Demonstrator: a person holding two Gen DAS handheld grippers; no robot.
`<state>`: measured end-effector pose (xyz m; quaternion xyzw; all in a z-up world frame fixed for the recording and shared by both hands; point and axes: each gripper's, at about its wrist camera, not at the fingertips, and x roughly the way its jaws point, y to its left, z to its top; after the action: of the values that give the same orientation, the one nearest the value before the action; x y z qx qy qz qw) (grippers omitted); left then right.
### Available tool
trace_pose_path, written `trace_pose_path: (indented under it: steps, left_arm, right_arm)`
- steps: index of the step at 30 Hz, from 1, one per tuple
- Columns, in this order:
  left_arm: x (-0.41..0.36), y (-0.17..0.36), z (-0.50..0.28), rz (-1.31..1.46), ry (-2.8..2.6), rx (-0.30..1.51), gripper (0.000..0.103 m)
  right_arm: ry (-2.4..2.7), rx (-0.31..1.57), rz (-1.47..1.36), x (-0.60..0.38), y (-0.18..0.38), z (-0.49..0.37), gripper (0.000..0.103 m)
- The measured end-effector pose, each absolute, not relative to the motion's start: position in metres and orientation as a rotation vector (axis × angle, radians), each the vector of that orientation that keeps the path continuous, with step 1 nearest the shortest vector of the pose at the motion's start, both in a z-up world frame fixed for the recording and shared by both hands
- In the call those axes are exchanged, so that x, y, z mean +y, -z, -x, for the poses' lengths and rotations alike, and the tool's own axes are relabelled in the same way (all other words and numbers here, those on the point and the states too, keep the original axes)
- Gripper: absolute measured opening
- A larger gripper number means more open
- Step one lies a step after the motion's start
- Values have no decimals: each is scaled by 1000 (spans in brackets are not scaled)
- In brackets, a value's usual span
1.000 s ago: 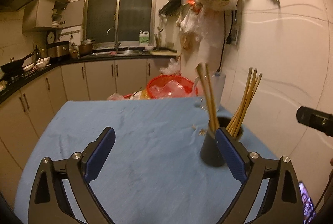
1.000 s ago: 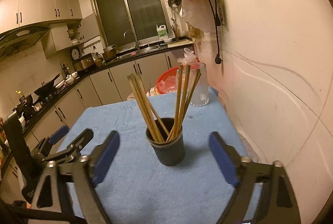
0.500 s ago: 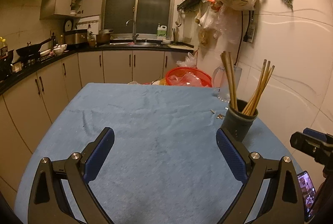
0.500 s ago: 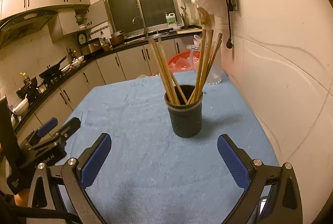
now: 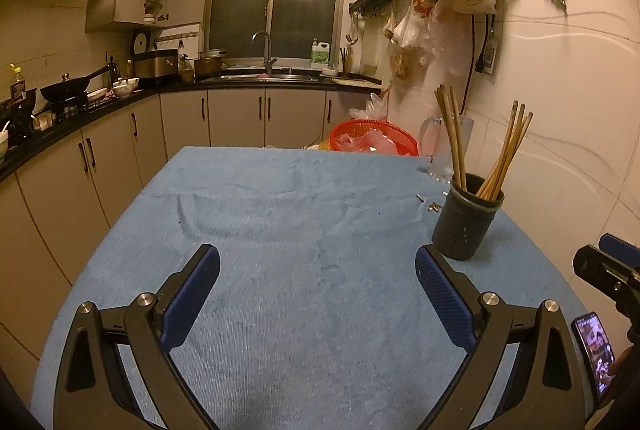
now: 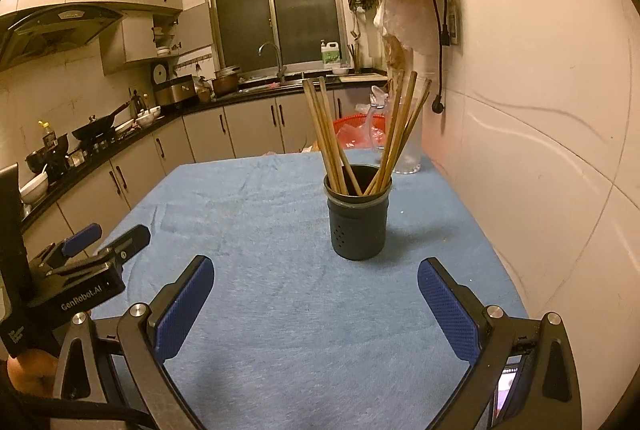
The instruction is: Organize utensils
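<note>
Both grippers gape wide and hold nothing: the right gripper (image 6: 316,288) faces the cup (image 6: 357,216) of chopsticks (image 6: 326,134); it stands right of the left gripper (image 5: 318,286).

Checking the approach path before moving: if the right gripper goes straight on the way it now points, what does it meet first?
Most likely the dark cylindrical utensil holder with wooden chopsticks, standing ahead between the open fingers of the right gripper. Only bare blue tablecloth lies before it, though depth is hard to judge.
</note>
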<state>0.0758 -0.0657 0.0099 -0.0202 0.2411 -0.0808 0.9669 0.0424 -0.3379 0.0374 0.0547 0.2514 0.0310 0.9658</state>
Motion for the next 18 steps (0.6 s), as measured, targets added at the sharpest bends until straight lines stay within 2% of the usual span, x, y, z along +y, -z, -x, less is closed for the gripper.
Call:
trace_pose_path:
  steps: [18]
  left_arm:
    - [-68, -10, -71, 19, 95, 465, 99]
  right_arm:
    - [55, 527, -44, -330, -29, -45, 103]
